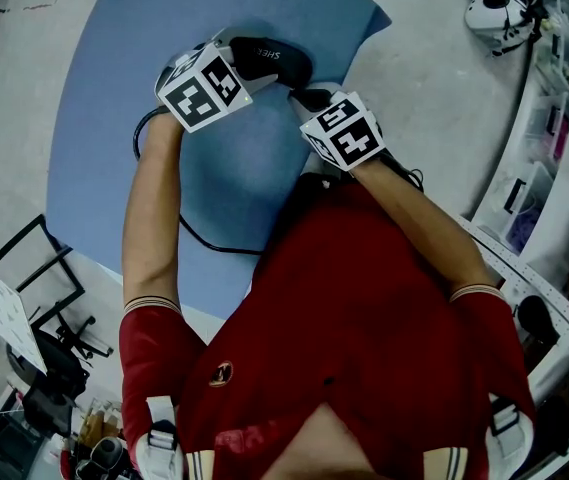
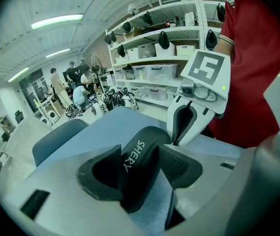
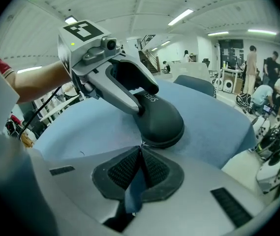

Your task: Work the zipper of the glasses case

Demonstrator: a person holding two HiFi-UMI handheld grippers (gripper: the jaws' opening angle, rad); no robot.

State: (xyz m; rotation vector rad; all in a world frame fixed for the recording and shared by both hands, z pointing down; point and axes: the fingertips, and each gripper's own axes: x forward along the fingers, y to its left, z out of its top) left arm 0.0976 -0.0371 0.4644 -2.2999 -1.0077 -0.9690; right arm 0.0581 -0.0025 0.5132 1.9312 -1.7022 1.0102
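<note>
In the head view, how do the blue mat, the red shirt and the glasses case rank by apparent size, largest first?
1. blue mat and red shirt: they look about alike. The shirt is much nearer the camera, so I do not rank these two.
2. glasses case: clearly the smallest.

There is one black glasses case (image 3: 162, 119) and one blue table (image 1: 94, 148). Grippers number two: the left gripper (image 2: 140, 168) and the right gripper (image 3: 140, 151). Each carries one marker cube, two cubes in all (image 1: 202, 88) (image 1: 344, 133). One black cable (image 1: 204, 236) crosses the table. One person in a red shirt (image 1: 364, 318) shows two bare forearms. Several more people stand far behind, too small to count.
</note>
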